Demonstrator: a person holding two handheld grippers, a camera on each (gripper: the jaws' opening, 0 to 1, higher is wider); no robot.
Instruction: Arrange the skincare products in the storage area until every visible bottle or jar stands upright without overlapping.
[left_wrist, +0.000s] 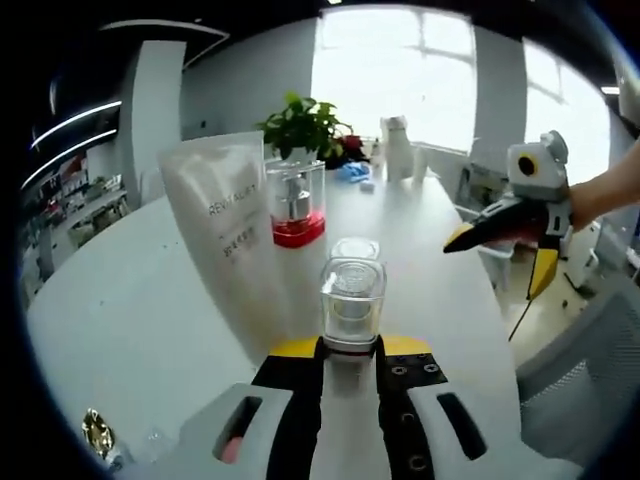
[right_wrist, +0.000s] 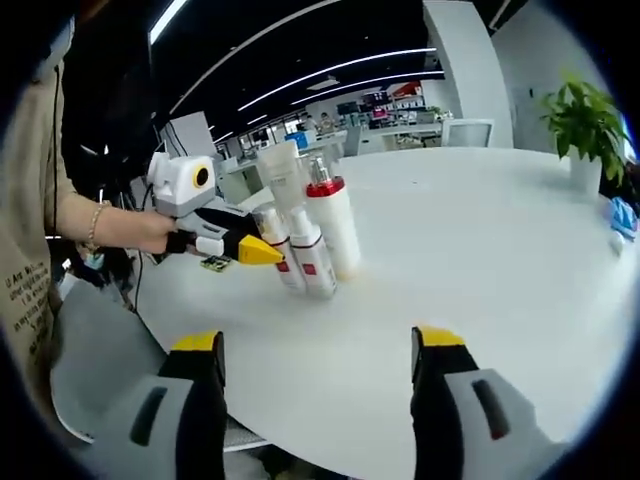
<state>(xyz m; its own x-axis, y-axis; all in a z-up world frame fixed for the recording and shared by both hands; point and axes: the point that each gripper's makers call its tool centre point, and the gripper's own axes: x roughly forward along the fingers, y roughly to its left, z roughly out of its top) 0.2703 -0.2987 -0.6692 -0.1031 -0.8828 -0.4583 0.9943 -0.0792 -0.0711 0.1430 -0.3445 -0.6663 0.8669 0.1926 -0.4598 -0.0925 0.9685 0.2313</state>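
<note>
While the left gripper (left_wrist: 352, 352) clamps its two jaws on the base of a small clear bottle (left_wrist: 352, 298) with a square transparent cap, that bottle stands upright at the centre of the left gripper view, just above the yellow jaw tips. Behind it, toward 11 o'clock, a tall white tube (left_wrist: 232, 232) with grey lettering stands on the white table (left_wrist: 120, 330). Just beside the tube, toward 12 o'clock, is a clear-capped bottle with a red base (left_wrist: 297, 203). Farther back is a potted green plant (left_wrist: 305, 125). At 3 o'clock the right gripper (left_wrist: 500, 225) hangs over the table's edge, held by a person's hand (left_wrist: 590, 200).

In the right gripper view, the right gripper's jaws stand wide apart at the bottom, with nothing between them (right_wrist: 318, 345). Beyond them, toward 12 o'clock, a tight cluster of skincare products stands upright on the table: a white bottle with a red collar (right_wrist: 333, 225), two smaller white bottles with red labels (right_wrist: 310, 258), and a white tube (right_wrist: 283, 172) behind. At 9 o'clock the left gripper comes in, its yellow tips just beside the cluster, with a sleeve (right_wrist: 30, 200) behind it. A potted plant (right_wrist: 585, 125) stands at 2 o'clock.
</note>
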